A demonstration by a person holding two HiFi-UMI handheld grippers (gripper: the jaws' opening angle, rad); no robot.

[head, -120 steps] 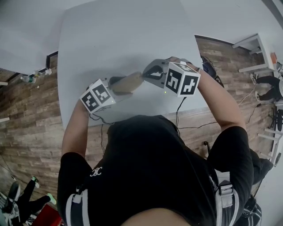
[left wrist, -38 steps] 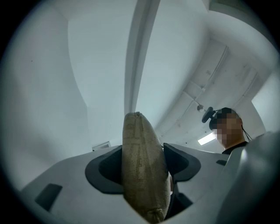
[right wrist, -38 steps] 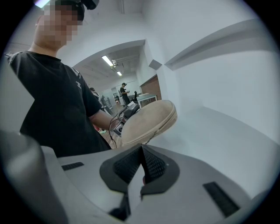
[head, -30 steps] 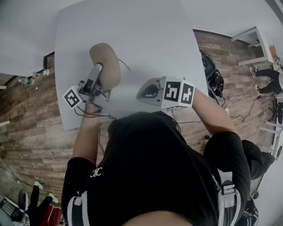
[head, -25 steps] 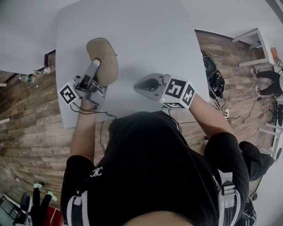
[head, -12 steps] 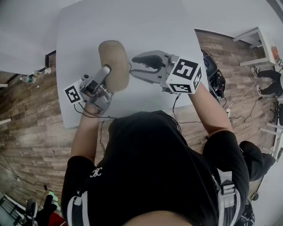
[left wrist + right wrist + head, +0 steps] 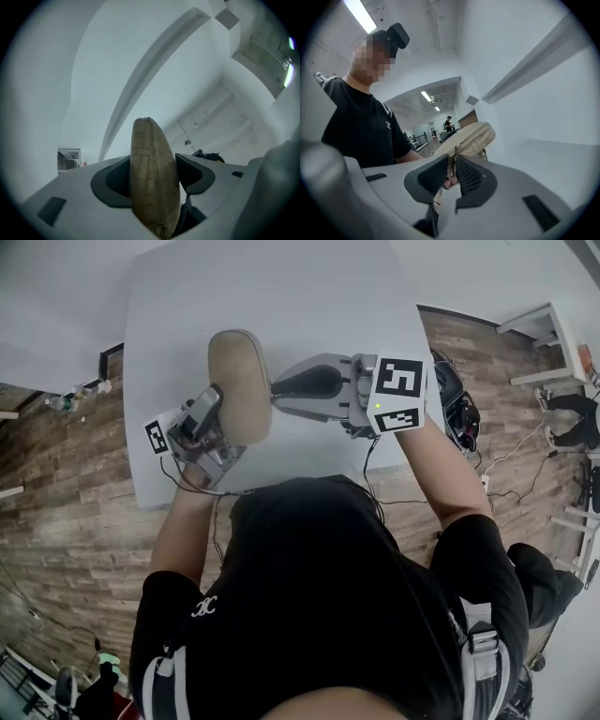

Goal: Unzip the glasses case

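The tan oval glasses case [image 7: 239, 381] is held up over the white table [image 7: 281, 296], pinched across its narrow width by my left gripper [image 7: 223, 399]. In the left gripper view the case [image 7: 152, 187] fills the gap between the dark pads of that gripper [image 7: 153, 174], seam facing up. My right gripper [image 7: 277, 386] meets the case's right edge. In the right gripper view the case [image 7: 472, 137] lies just ahead, and its zipper pull [image 7: 451, 166] hangs between the ribbed pads. The jaws of the right gripper [image 7: 451, 177] have just been closing and pinch the pull.
The table's near edge runs just in front of the person's torso [image 7: 319, 596]. Cables [image 7: 202, 486] trail off that edge. Wooden floor lies on both sides, with a bag [image 7: 455, 399] and white shelving [image 7: 544, 343] to the right.
The left gripper has carried the case to the right and tilted it. The right gripper, apart from the case a second ago, has risen and come to its right edge.
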